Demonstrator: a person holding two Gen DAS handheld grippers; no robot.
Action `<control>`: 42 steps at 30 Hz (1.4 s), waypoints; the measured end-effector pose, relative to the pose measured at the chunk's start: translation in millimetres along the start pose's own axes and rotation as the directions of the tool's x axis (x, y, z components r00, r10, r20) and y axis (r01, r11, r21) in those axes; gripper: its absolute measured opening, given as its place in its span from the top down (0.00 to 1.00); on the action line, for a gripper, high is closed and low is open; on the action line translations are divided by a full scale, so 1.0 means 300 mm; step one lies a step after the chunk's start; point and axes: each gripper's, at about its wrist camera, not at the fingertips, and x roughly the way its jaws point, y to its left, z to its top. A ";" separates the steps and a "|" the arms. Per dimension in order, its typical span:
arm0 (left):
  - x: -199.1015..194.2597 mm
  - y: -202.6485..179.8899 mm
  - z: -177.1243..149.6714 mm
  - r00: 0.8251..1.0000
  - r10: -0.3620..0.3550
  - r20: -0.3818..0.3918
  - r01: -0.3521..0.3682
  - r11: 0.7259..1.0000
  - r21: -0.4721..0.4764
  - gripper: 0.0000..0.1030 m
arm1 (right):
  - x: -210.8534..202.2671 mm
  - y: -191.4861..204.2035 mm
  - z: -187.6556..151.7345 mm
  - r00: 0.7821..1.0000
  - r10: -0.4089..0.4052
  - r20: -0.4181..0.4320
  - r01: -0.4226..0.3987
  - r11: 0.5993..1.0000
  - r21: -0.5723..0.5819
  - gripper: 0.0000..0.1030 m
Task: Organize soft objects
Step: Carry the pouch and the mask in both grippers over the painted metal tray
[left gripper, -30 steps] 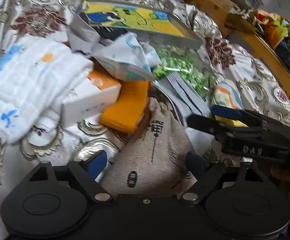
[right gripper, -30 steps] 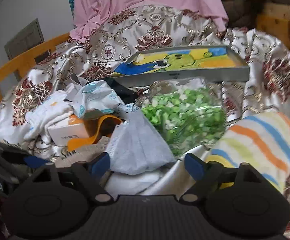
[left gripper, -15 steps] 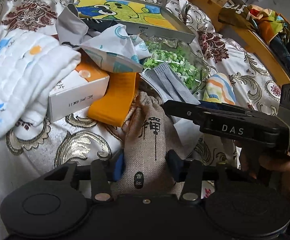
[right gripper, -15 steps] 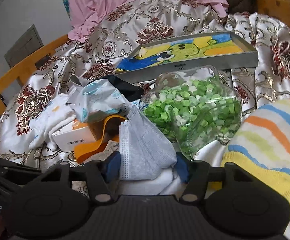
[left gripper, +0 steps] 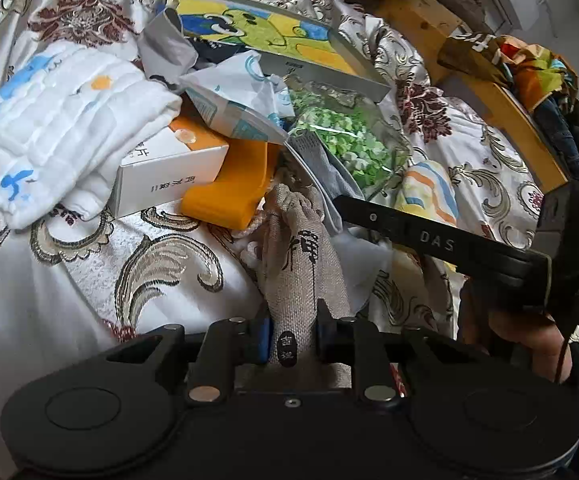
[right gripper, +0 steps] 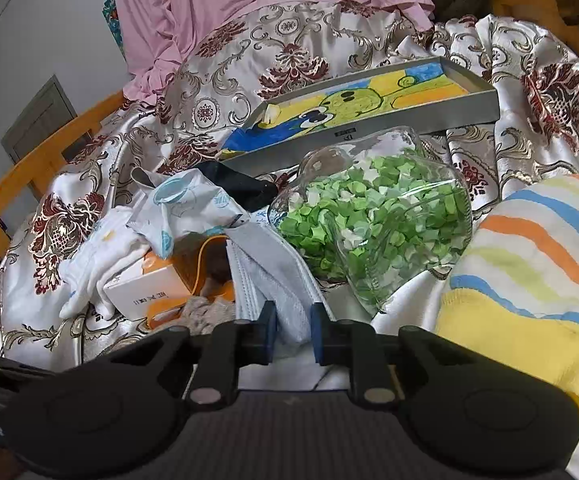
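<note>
Both pairs of tongs have just been closing, wide apart a second ago and now clamped on cloth. Left gripper (left gripper: 291, 340) pinches the near end of a beige burlap pouch (left gripper: 301, 264), coarse-woven, printed with black characters, its drawstring neck lying against an orange block (left gripper: 229, 192) on the patterned bedspread (left gripper: 89, 280). Right gripper (right gripper: 292, 332) squeezes the near edge of a grey face mask (right gripper: 265, 272), pleated and folded, which lies between a white carton (right gripper: 141, 292) and a clear bag of green paper stars (right gripper: 373, 220). A striped sock (right gripper: 529, 280) sits just to the right.
</note>
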 end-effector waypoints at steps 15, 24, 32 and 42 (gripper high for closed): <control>-0.208 -0.016 -0.088 0.982 -0.052 0.179 0.064 0.996 -0.063 0.83 | -0.247 0.011 0.002 0.979 0.007 0.204 -0.009 1.000 0.008 0.85; -0.282 -0.065 0.074 0.936 -0.066 0.346 0.069 0.998 0.004 0.83 | -0.320 -0.010 0.113 0.947 -0.005 0.322 0.001 1.000 0.011 0.85; -0.236 -0.100 0.430 0.892 -0.057 0.448 0.025 0.997 0.077 0.81 | -0.204 0.021 0.385 0.937 -0.013 0.350 0.013 1.000 0.003 0.85; 0.056 -0.013 0.785 0.890 0.001 0.457 -0.035 0.997 0.065 0.81 | 0.114 -0.027 0.620 0.950 -0.102 0.294 0.103 0.995 0.014 0.85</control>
